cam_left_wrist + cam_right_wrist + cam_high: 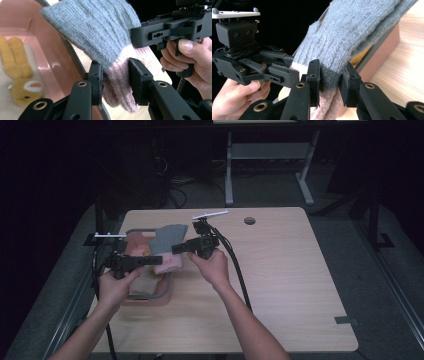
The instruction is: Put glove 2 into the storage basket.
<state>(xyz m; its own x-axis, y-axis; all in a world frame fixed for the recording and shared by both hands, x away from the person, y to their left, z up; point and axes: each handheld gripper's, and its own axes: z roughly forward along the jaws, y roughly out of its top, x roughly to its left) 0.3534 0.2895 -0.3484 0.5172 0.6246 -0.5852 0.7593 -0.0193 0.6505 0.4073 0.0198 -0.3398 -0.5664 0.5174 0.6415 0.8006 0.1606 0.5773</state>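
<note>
Both pairs of black jaws are pinched on one grey and pink ribbed knitted sock (100,32), held in the air between them. The left gripper (115,80) clamps the pink end just below the colour change, with the pink tip hanging under its pads. The right gripper (331,80) clamps right at the grey-pink seam, the grey length rising away above it. The two grippers sit just beside each other, nearly touching, each in one of the person's hands. In the high view the sock (169,239) hangs over the far rim of a pink rectangular plastic bin with a grey edge (150,299) on the light wooden table (280,270). A yellow plush rabbit toy (20,75) lies inside the bin. By the look of it, the sock is lifted but not yet set down anywhere.
</note>
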